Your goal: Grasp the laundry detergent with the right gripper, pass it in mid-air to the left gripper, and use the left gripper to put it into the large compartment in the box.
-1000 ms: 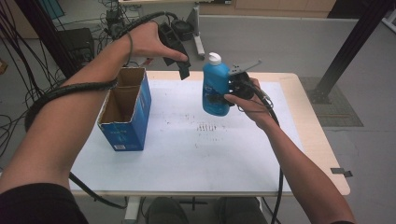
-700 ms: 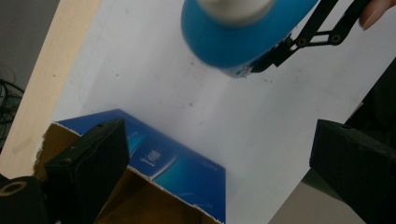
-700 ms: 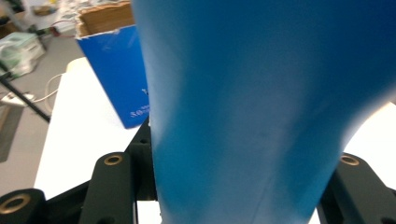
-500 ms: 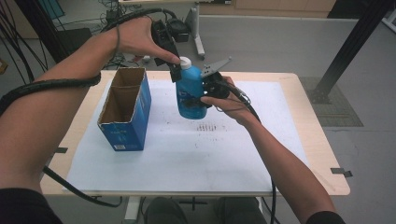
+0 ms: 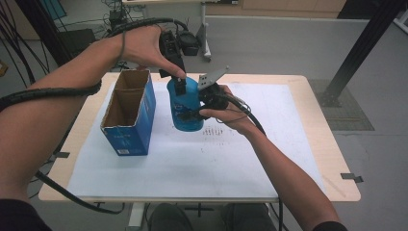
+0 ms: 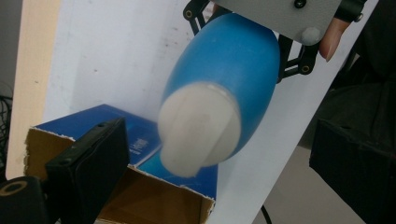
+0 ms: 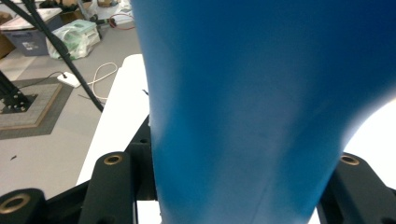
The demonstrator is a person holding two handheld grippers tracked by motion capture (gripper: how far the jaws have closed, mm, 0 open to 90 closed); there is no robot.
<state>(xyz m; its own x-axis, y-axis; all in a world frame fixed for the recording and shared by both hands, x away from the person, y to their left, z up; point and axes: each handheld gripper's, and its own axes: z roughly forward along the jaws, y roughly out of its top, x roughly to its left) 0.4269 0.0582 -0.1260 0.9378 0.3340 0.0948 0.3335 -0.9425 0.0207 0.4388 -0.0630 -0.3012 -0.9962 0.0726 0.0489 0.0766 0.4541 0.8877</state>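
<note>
1. The blue bottle (image 5: 185, 107) is held above the table (image 5: 288, 159), at three o'clock of the open box (image 5: 126, 113).
2. The right claw (image 5: 190, 114) is clamped on its belly; the left claw (image 5: 180, 85) stands spread around the white cap (image 6: 198, 128), not pressing.
3. Smooth rounded plastic: probably slippery, stiff, moderately heavy if full. The waist gives the surest grip.
4. The box is thin cardboard, easily dented.

A rounded blue plastic bottle (image 5: 186, 108) with a white flip cap (image 6: 198, 128) stands roughly upright above the white table, lifted off it, just beside an open blue cardboard box (image 5: 129, 113) that sits empty on the table's left part.
</note>
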